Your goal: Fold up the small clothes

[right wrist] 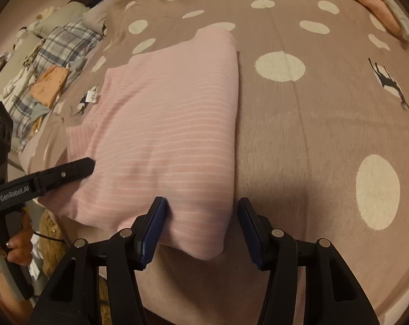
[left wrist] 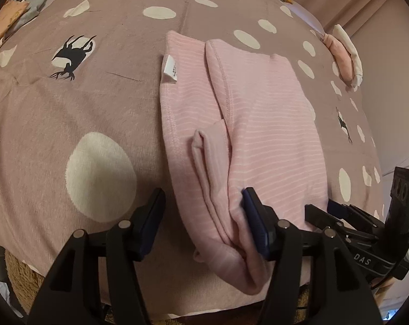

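A pink garment with thin white stripes lies folded lengthwise on the bed, a white care label at its far left edge. It also shows in the right wrist view. My left gripper is open, its jaws astride the near left end, where a folded sleeve lies. My right gripper is open around the near right corner. The right gripper shows in the left wrist view; the left one shows in the right wrist view.
The bed has a mauve cover with white dots and deer prints. A pile of folded pink and white clothes lies at the far right. Plaid and orange clothes lie heaped at the far left.
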